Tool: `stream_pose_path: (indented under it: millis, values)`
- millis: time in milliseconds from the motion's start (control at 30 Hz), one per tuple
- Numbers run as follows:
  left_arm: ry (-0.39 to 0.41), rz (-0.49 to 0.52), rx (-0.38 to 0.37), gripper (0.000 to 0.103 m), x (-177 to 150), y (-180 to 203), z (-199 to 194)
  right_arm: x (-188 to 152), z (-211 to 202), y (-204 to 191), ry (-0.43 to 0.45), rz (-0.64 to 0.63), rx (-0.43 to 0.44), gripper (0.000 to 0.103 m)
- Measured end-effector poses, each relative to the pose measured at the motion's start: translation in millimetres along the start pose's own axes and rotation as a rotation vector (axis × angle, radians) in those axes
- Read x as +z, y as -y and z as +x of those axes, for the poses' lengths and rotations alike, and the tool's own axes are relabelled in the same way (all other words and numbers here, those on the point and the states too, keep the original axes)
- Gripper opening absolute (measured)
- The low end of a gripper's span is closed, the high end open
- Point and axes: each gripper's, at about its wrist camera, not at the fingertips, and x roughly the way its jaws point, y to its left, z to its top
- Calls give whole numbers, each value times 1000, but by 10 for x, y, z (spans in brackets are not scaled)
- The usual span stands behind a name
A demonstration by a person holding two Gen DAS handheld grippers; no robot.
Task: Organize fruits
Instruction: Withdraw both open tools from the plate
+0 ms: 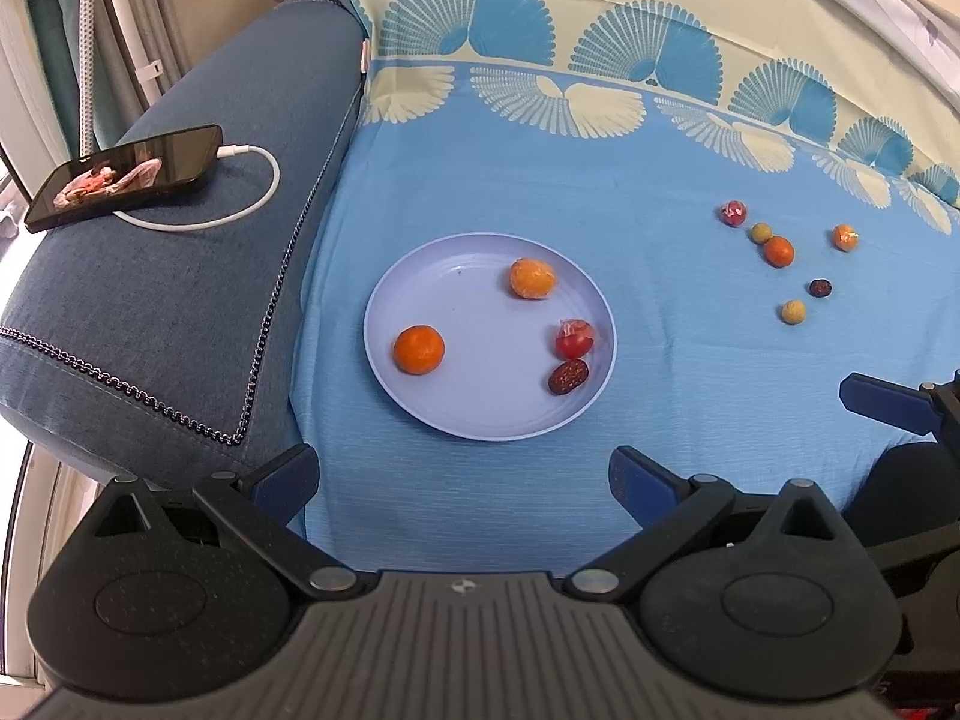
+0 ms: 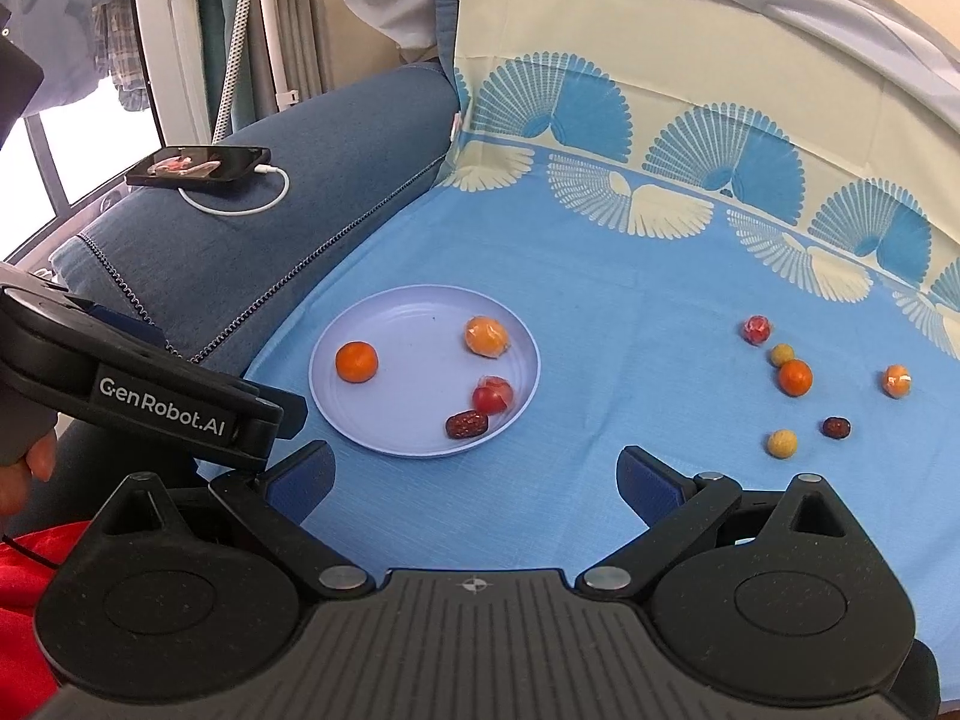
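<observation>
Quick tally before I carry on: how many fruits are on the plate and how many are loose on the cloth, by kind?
On the plate:
Oranges, bare or in clear wrap: 2
Wrapped red fruit: 1
Dark red dates: 1

Loose on the cloth:
Oranges, bare or in clear wrap: 2
Wrapped red fruit: 1
Dark red dates: 1
Small yellow-tan round fruits: 2

Total: 10, with 4 on the plate and 6 loose.

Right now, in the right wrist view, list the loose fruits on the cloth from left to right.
Red wrapped fruit → upper yellow fruit → orange → dark date → wrapped orange fruit
</observation>
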Motion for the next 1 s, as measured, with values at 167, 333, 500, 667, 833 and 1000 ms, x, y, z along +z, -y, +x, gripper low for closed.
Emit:
stream_pose_path:
  millis: [167, 333, 500, 667, 833, 1000]
  values:
    - [-8, 0, 3, 103, 4, -4, 21, -1, 19, 0, -5, 5, 3, 100]
    - [-15, 0, 11, 103, 7, 8, 33, -9, 32, 14, -7, 7, 15, 100]
    - [-19, 5, 16, 103, 23, 41, 44, -18, 35, 60, -5, 24, 21, 100]
    - [-17, 18, 22, 103, 53, 94, 47, -38, 23, 124, 3, 51, 23, 100]
    - [-19, 29, 31, 103, 83, 156, 53, -63, 31, 192, 5, 81, 22, 100]
    - [-24, 43, 33, 103, 140, 226, 80, -86, 46, 304, 7, 122, 8, 100]
